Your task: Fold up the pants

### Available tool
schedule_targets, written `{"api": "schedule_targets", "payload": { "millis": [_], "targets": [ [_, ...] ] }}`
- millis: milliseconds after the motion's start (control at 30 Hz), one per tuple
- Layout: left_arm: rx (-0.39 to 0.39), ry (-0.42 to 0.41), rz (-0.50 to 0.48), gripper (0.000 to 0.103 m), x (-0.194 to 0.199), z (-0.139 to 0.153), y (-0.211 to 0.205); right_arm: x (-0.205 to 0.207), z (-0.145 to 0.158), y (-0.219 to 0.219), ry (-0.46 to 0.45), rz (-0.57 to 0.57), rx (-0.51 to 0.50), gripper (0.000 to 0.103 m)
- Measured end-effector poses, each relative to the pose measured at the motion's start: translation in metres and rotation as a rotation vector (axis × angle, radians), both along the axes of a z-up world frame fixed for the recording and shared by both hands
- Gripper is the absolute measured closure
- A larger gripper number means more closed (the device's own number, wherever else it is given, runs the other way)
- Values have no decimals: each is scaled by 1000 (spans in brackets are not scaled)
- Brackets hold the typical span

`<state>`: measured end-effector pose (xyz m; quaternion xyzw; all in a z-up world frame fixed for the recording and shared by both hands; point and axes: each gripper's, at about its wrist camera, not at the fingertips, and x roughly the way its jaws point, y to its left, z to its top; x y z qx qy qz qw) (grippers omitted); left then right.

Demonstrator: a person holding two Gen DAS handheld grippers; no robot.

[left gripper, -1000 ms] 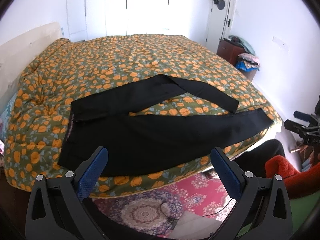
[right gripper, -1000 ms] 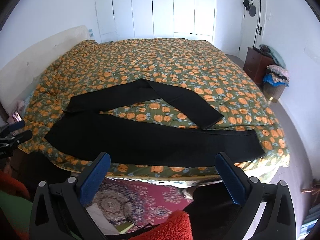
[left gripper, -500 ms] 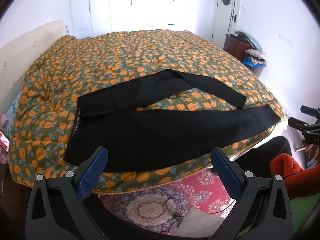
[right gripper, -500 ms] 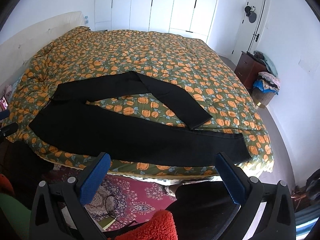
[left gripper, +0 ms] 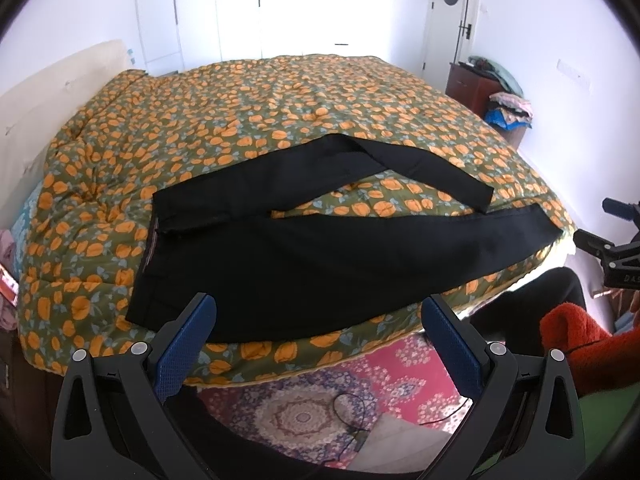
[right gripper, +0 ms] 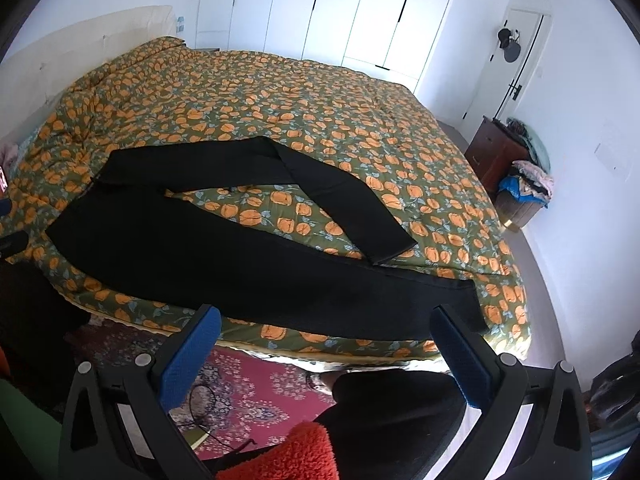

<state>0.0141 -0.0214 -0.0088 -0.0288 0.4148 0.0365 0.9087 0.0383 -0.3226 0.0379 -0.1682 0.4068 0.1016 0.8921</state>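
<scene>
Black pants (left gripper: 312, 264) (right gripper: 224, 256) lie spread along the near edge of the bed, waistband to the left. The near leg runs straight to the right; the far leg bends back on itself, its cuff (left gripper: 478, 196) (right gripper: 394, 250) resting above the near leg. My left gripper (left gripper: 320, 340) is open, held off the near bed edge below the seat of the pants, nothing between its blue pads. My right gripper (right gripper: 326, 344) is open too, hovering off the edge near the near leg's lower part. The right gripper (left gripper: 608, 248) also shows at the left wrist view's right edge.
The bed (left gripper: 280, 100) (right gripper: 320, 92) carries an orange-flowered green quilt. A patterned red rug (left gripper: 360, 384) (right gripper: 260, 384) with a cable lies below. A dark wooden dresser (left gripper: 476, 88) (right gripper: 496, 152) with piled clothes stands at the right wall. An orange fleece sleeve (left gripper: 588, 344) (right gripper: 288, 460) shows.
Both grippers have risen and tilted, so the bed sits lower and closer in each view. The right view has swung leftward. The pants have not moved; both grippers stay open.
</scene>
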Motion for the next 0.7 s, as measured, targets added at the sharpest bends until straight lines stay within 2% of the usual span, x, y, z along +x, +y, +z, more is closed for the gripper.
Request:
{"api": "schedule_targets", "payload": {
  "millis": [333,533,633,700],
  "targets": [
    [25,14,-19,1,5,-4,-2,3,-5,0,-8,4,-38,0],
    [129,-45,-64,1,27,8,-7,9,-7,-15,-2,9,144,0],
    [117,-65,-84,1,38,9,-14,18,-7,-14,15,-9,202,0],
    [90,-51,-87,1,42,4,-18,27,-8,-17,33,-1,297,0]
  ]
}}
